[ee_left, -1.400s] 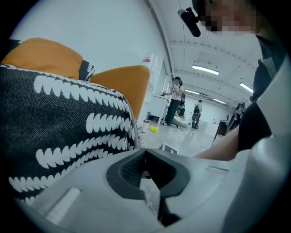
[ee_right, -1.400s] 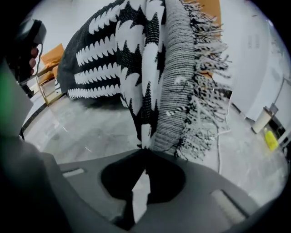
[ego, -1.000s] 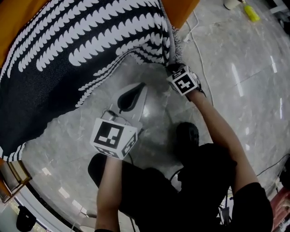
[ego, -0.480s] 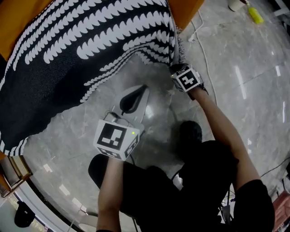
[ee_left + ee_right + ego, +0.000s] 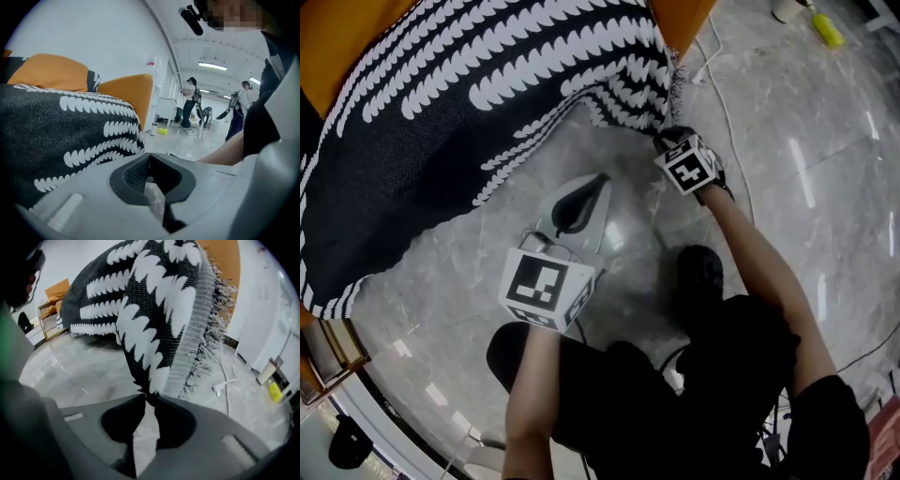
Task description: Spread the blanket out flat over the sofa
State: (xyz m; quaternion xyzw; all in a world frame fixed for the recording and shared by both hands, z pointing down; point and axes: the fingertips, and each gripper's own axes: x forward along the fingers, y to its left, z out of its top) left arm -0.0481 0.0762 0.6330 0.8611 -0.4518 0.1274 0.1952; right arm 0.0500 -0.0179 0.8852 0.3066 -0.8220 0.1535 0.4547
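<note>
A black blanket with white leaf-pattern stripes [image 5: 469, 112] lies over the orange sofa [image 5: 342, 47] and hangs down its front to the floor. My right gripper [image 5: 670, 139] is at the blanket's fringed right corner. In the right gripper view the corner's tip [image 5: 149, 389] sits pinched between the jaw tips of the right gripper [image 5: 147, 397], and the jaws are opening. My left gripper [image 5: 592, 180] hovers over the marble floor below the blanket's hanging edge. It is shut with nothing in it, as the left gripper view shows [image 5: 149, 157], and the blanket [image 5: 56, 136] is to its left.
A white cable [image 5: 722, 94] runs across the floor right of the sofa, with a yellow object [image 5: 820, 23] beyond it. A wooden shelf [image 5: 328, 361] stands at the lower left. The person's dark shoe [image 5: 698, 277] rests on the floor. Other people [image 5: 190, 101] stand far off.
The blanket's right corner has come slightly down and right with the right gripper. The left gripper has barely moved.
</note>
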